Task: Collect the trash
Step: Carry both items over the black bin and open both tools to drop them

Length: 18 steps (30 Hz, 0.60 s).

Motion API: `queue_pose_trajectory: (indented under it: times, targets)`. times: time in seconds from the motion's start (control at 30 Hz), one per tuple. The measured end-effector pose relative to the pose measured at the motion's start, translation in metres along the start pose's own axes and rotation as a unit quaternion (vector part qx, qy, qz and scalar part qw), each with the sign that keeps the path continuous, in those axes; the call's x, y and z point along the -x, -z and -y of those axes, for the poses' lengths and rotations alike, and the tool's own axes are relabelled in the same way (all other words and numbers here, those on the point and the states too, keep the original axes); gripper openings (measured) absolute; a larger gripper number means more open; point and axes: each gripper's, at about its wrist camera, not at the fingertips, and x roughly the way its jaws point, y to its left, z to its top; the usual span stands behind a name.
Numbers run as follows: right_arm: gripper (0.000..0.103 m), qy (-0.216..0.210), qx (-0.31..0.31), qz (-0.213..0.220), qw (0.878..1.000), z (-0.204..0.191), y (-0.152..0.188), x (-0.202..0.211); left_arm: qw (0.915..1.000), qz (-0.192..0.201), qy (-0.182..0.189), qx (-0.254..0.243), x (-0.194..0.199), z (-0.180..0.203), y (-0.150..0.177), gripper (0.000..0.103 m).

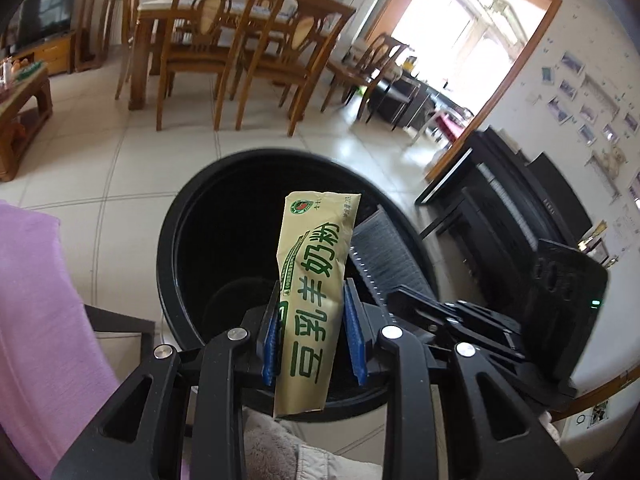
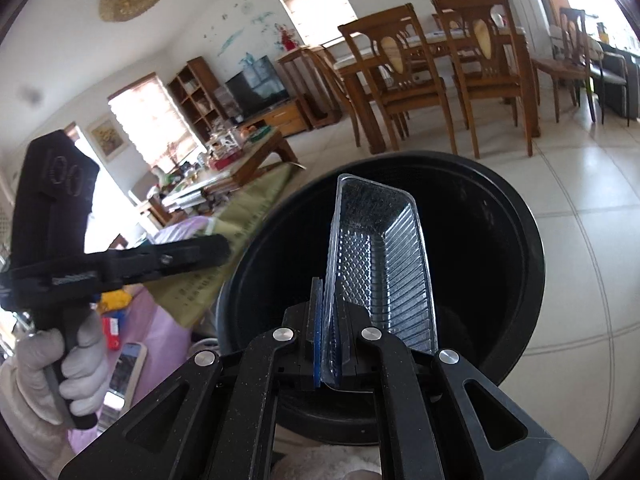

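Two laden hand-held grippers (image 1: 312, 332) (image 2: 334, 344) above bin (image 1: 192, 216)

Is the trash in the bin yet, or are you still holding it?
Picking up looks done: the left gripper is shut on a tan powder packet, and the right gripper pinches a clear plastic tray by its edge. Both hang over the open black bin, whose visible inside looks dark and bare. Left to do: let go of both pieces so they drop in.
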Motion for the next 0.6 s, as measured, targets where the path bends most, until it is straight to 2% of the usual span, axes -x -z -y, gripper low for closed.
queue_pose_trajectory:
  times: [0.17,0.3,0.4,0.43,0.47,0.53,0.6]
  targets:
    - [0.005,-0.003,-0.003,-0.005,1.0,0.0,0.002,-0.008,0.9992,-0.031,-0.02,0.015,-0.023,-0.007,-0.002,0.031]
    - [0.005,-0.004,-0.006,-0.01,1.0,-0.003,0.002,-0.012,0.9985,-0.038,-0.037,0.013,-0.024,-0.006,0.007,0.031]
    - [0.006,-0.001,-0.008,-0.013,1.0,-0.004,-0.002,-0.013,0.9976,-0.043,-0.053,0.013,-0.022,-0.007,0.008,0.041]
    - [0.009,0.001,-0.009,-0.013,1.0,-0.004,-0.006,-0.014,0.9975,-0.039,-0.058,0.013,-0.018,-0.007,0.009,0.053]
    - [0.019,0.002,-0.01,-0.013,1.0,-0.005,-0.004,-0.012,0.9974,-0.032,-0.063,0.013,-0.014,-0.006,0.01,0.065]
    - [0.033,0.006,-0.006,-0.009,1.0,-0.008,-0.004,-0.008,0.9977,-0.018,-0.065,0.01,-0.009,-0.005,0.01,0.068]
    - [0.051,0.006,-0.006,-0.006,1.0,-0.008,-0.004,-0.008,0.9979,-0.013,-0.063,0.007,-0.002,-0.005,0.012,0.068]
